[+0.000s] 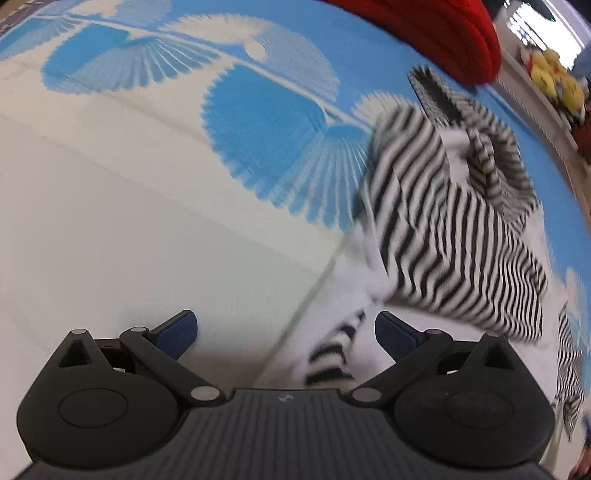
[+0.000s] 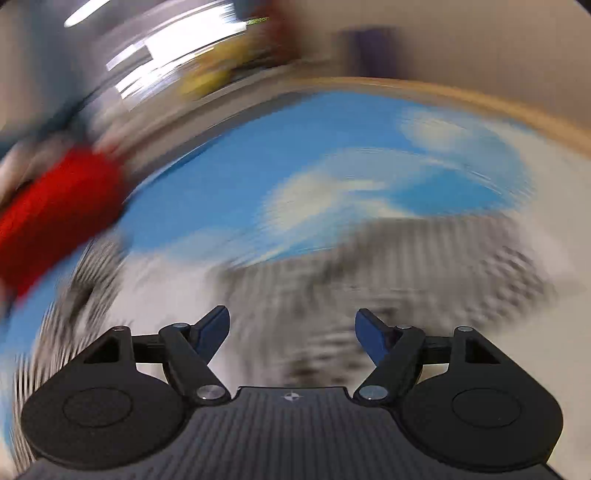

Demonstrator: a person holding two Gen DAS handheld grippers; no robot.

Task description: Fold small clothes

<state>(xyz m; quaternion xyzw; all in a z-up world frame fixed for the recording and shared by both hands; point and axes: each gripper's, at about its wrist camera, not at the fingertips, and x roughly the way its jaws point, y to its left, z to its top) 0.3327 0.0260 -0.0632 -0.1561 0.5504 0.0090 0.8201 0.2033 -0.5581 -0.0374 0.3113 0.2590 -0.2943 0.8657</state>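
Both tongs gape, nothing between the pads: left tongs (image 1: pixel 286 332), right tongs (image 2: pixel 291 332). Striped top (image 1: pixel 443 229) lies rumpled on the mat (image 1: pixel 147 184), just ahead-right of left tongs. Step: between folds, judged. Next: grab a hem; right view too blurred to aim.

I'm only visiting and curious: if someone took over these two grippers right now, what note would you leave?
Left gripper: open, empty, above the mat.
Right gripper: open, empty; its view is badly blurred.
Striped garment: rumpled on the blue-and-white mat, partly gathered, not neatly folded.
Red cloth: beyond it at the mat's far edge.
Left to do: flatten and finish folding the striped garment.
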